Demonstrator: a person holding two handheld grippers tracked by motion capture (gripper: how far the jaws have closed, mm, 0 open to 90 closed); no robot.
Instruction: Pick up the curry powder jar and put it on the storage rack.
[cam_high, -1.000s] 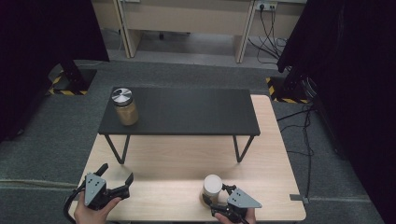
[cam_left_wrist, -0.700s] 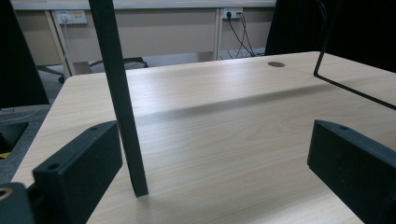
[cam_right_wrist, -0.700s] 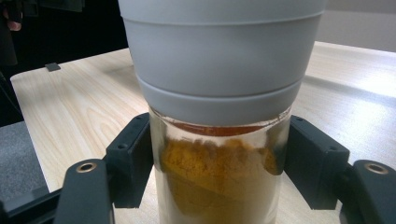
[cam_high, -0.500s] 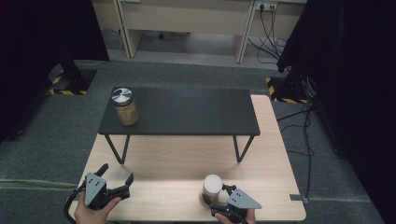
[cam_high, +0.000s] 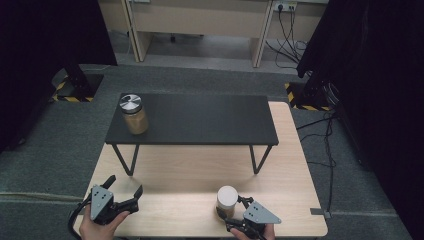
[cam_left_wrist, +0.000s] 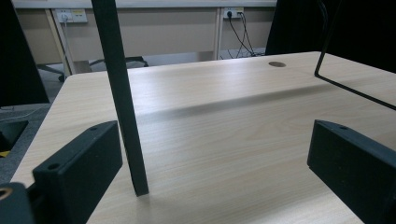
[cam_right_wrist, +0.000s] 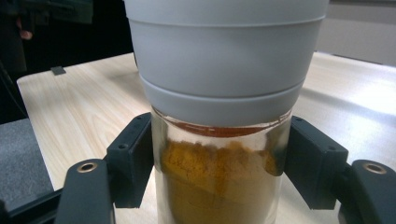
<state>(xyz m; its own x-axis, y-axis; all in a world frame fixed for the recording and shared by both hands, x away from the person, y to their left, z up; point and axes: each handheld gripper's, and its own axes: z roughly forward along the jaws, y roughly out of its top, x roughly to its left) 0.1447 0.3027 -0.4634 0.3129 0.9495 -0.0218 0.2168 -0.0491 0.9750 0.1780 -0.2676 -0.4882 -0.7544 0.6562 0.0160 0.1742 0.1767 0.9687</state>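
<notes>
Pale wooden worktop (cam_high: 200, 170) on grey carpet, dark curtains to both sides, desk with wall sockets at the back. Spanning the far half of the worktop, a low black shelf (cam_high: 200, 120) on thin metal legs; on its left end, a glass jar (cam_high: 134, 115) with a silver lid, upright, tan powder inside. Near edge of the worktop, right of centre: second jar (cam_high: 227, 201), white-lidded, upright, long axis vertical, lid upward, orange-brown powder filling the lower part (cam_right_wrist: 219, 182). Right claw (cam_high: 235, 212) closed on this jar, one jaw against each side of the glass just under the lid, hand at the bottom edge of the high view. Left claw (cam_high: 122, 187) at the near left corner of the worktop, spread wide, holding nothing. Straight ahead of it, between the jaws and nearer the left one, a black shelf leg (cam_left_wrist: 122, 102) standing on the wood; another thin leg (cam_left_wrist: 345, 86) off to the right.
</notes>
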